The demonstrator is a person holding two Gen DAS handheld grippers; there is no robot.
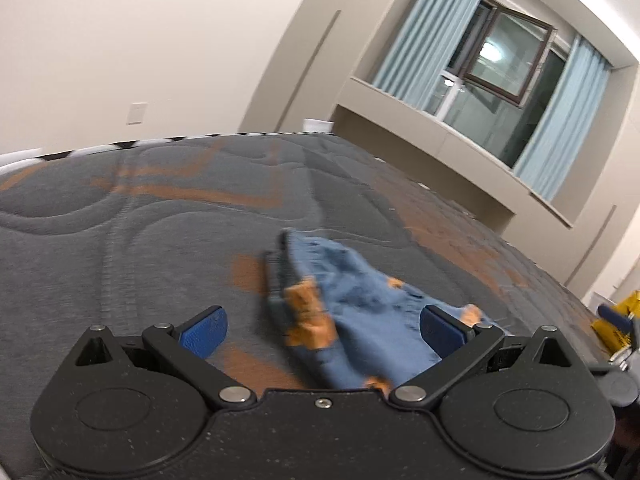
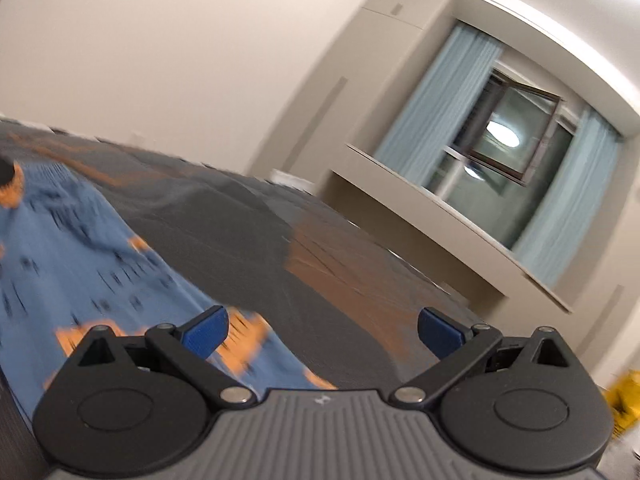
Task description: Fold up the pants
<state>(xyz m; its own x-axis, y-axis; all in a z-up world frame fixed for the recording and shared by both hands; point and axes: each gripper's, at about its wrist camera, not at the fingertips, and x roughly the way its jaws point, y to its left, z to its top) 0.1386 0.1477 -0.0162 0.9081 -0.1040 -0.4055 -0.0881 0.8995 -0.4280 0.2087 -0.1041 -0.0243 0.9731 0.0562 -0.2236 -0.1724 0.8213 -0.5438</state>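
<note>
While the grey quilted mattress (image 1: 120, 220) with its orange patches fills most of the room's floor space, a window (image 1: 508, 60) with pale blue curtains (image 1: 432, 28) sits in the far wall. On the mattress lie the pants (image 1: 352, 300), blue with dark specks and orange patches, bunched rather than flat; from the left gripper's side their long axis runs away from it toward the far edge of the mattress, the nearer end broad and the far end narrowing to a rumpled tip. In the right wrist view the same cloth spreads off to the left, blurred. Left gripper (image 1: 322, 326) stands with jaws wide apart, the pants lying between its blue pads but not pinched. Right gripper (image 2: 322, 326) is likewise spread wide, its left pad over the cloth's edge, holding nothing.
</note>
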